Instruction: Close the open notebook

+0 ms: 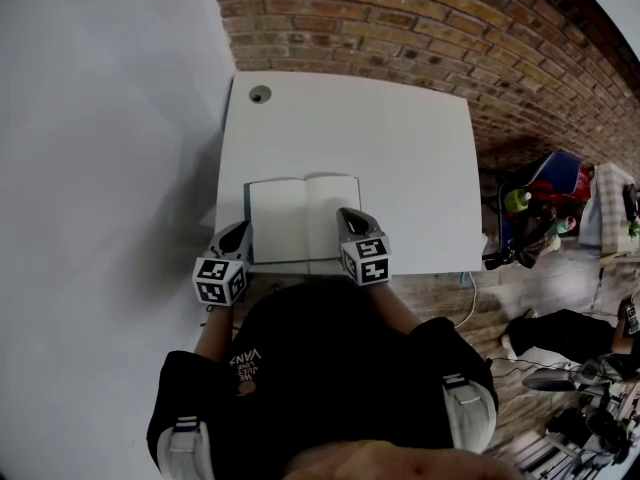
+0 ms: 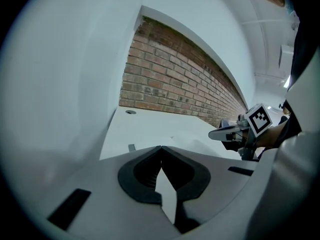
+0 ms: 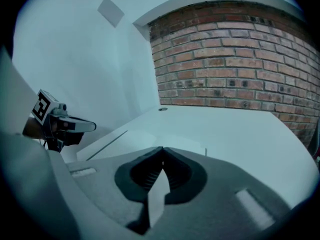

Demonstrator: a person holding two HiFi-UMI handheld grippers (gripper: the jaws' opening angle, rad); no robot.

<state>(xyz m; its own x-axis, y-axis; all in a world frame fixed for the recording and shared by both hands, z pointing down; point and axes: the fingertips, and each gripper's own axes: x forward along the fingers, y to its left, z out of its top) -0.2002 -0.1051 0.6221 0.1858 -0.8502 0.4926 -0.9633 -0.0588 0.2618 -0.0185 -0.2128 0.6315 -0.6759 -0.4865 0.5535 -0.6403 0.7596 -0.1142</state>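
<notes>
Head view: where's the notebook (image 1: 303, 218)?

— I see it lying open and flat at the table's (image 1: 400, 138) near edge, left of the table's middle.

And your tools?

— My left gripper (image 1: 240, 230) is at the table's near left corner, my right gripper (image 1: 347, 214) over its near edge. Both have their jaws pressed together.

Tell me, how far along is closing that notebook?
Nothing done yet: the notebook lies open, flat on the table. In hand: left tongs and right tongs, both shut and empty, are by its near edge. Left: folding one half over the other.
</notes>
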